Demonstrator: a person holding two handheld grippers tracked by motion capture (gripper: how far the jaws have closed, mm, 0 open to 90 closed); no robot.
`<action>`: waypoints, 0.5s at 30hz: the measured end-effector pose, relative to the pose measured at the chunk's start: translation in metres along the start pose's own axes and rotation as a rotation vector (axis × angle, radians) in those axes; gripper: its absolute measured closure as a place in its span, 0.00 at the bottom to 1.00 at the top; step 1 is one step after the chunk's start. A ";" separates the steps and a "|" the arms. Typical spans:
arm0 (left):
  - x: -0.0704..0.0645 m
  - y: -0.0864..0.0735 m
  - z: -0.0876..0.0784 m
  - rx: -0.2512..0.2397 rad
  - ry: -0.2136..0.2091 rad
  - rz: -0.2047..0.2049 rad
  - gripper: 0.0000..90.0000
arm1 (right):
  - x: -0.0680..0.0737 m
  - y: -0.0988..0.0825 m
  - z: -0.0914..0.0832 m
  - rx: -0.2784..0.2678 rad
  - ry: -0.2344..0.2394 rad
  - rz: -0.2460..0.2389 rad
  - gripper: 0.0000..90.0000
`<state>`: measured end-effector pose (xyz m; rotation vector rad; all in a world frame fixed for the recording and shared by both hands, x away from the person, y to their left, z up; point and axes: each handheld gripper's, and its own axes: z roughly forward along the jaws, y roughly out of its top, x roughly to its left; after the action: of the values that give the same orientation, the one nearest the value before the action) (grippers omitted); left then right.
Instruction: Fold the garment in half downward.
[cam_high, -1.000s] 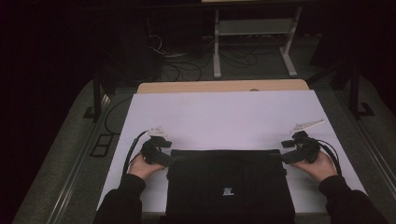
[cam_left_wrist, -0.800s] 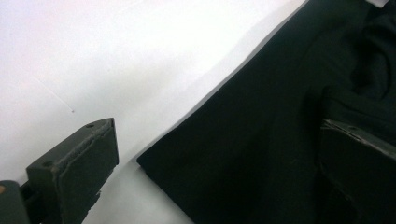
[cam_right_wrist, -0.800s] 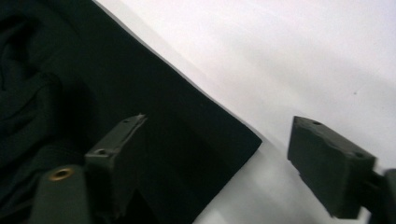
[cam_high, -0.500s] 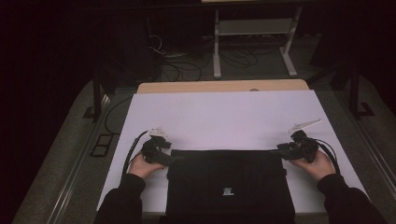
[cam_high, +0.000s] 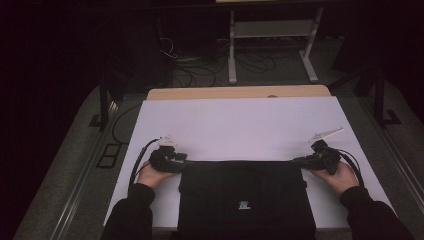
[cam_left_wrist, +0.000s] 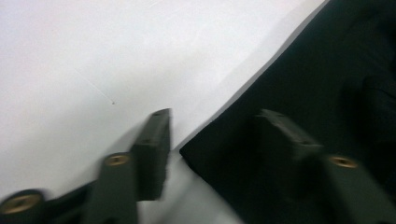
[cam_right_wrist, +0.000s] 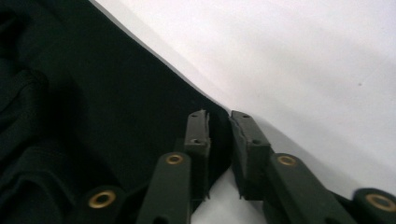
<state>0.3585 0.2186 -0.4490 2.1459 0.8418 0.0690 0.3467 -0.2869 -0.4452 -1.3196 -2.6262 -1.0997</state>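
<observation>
The right gripper (cam_right_wrist: 219, 126) is pinching the black garment's (cam_high: 245, 200) far corner, fingers just closing. The left gripper (cam_left_wrist: 212, 135) is straddling its other corner on the white surface (cam_high: 240, 125), fingers closing but not yet pressing.

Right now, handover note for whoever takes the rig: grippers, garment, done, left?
Left gripper: jaws have just been closing, straddling the far-left corner of the black garment, not yet pinched.
Right gripper: jaws have just been closing, now clamped on the far-right corner's edge.
Garment lies flat at the near edge of the white table cover, between both hands.
Done: both corners reached, right one gripped.
Left: likely finish the left pinch, then lift or fold.
</observation>
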 end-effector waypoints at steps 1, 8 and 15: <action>-0.001 0.000 0.000 0.002 -0.004 0.002 0.61 | 0.000 0.000 0.000 0.001 0.002 0.000 0.88; -0.006 0.002 0.000 0.061 -0.029 0.047 0.92 | -0.001 0.000 -0.001 0.006 0.024 0.029 0.93; -0.015 0.012 -0.008 0.075 0.028 0.081 0.95 | 0.001 0.000 -0.005 -0.009 0.020 0.033 0.95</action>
<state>0.3508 0.2102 -0.4321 2.2537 0.7847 0.1115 0.3451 -0.2891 -0.4413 -1.3410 -2.5795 -1.1157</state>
